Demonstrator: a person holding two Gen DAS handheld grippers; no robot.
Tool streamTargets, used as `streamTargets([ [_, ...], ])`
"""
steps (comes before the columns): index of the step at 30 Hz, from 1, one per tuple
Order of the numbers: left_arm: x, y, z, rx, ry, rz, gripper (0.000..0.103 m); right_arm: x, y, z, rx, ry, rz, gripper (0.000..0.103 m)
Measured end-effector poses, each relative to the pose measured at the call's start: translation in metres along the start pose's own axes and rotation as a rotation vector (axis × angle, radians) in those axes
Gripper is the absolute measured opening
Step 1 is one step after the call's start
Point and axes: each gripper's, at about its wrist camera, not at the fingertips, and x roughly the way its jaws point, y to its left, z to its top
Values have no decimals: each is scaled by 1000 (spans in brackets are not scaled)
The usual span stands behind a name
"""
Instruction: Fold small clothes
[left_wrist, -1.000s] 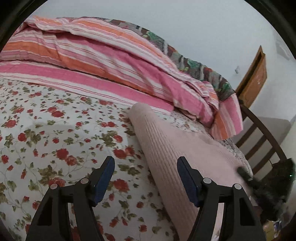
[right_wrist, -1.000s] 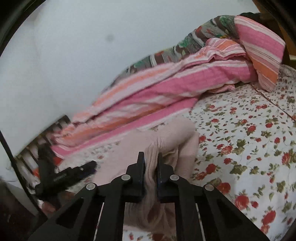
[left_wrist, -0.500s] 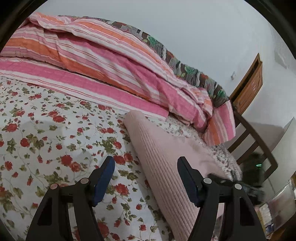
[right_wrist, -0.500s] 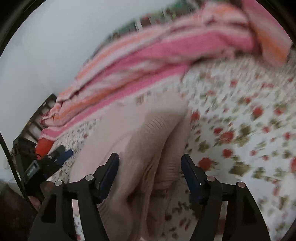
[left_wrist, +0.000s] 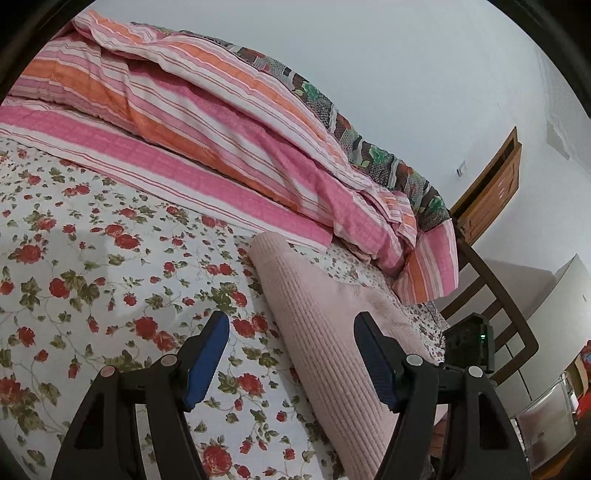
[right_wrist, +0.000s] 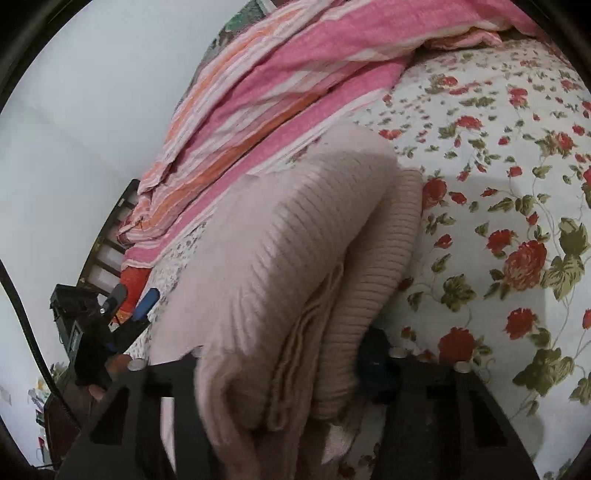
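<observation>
A pale pink ribbed knit garment (left_wrist: 332, 332) lies folded on the flowered bed sheet (left_wrist: 92, 277). My left gripper (left_wrist: 291, 321) hovers open over the garment's long folded edge, with its right pad above the knit and its left pad above the sheet, touching nothing. In the right wrist view the folded stack (right_wrist: 295, 240) bulges up between the jaws of my right gripper (right_wrist: 280, 354), which are closing on it. The right pad presses the fabric, and the left finger is hidden behind the bulge. Beyond the garment, the left gripper (right_wrist: 129, 299) shows at the left.
A heaped pink and orange striped blanket (left_wrist: 221, 129) runs along the wall behind the garment. A dark wooden bed rail (left_wrist: 498, 295) and a dark device with a green light (left_wrist: 476, 339) stand past the bed's end. Bare flowered sheet (right_wrist: 498, 221) spreads to the right.
The right gripper let go of a thin pinch of fabric, opened wide, dropped lower, and now closes around the thick folded stack. The left gripper stayed open and drifted slightly.
</observation>
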Motion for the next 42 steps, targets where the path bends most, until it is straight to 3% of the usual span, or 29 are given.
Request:
streamTargets([
  [3, -4, 1, 0, 3, -2, -3, 68, -27, 17, -6, -6, -133, 60, 39],
  [7, -12, 3, 0, 6, -11, 0, 68, -53, 68, -8, -120, -251, -16, 38],
  [16, -26, 7, 5, 1, -33, 34, 67, -51, 143, 23, -191, -305, -255, 37],
  [20, -33, 9, 9, 9, -54, 44, 67, -33, 162, 33, -181, -299, -244, 37],
  [23, -36, 15, 12, -16, -60, 41, 67, -15, 173, 43, -150, -303, -151, 36],
  [26, -35, 18, 16, -15, -66, 61, 67, 3, 153, 45, -57, -305, 31, 37],
  [28, -31, 19, 16, -14, -58, 71, 67, 17, 126, 41, 9, -278, 71, 37],
  [30, -26, 17, 15, -8, -42, 77, 67, 33, 97, 35, 40, -226, 7, 37],
  [33, -20, 14, 12, 16, -25, 90, 67, 51, 58, 23, 43, -141, -183, 41],
  [37, -9, 5, 5, 66, 16, 110, 67, 32, 51, 15, -63, -174, -212, 46],
  [39, -4, -2, -1, 112, 42, 129, 67, 23, 62, 8, -179, -204, -273, 46],
  [42, 2, -15, -17, 209, 93, 130, 67, 19, 63, 2, -255, -220, -279, 46],
])
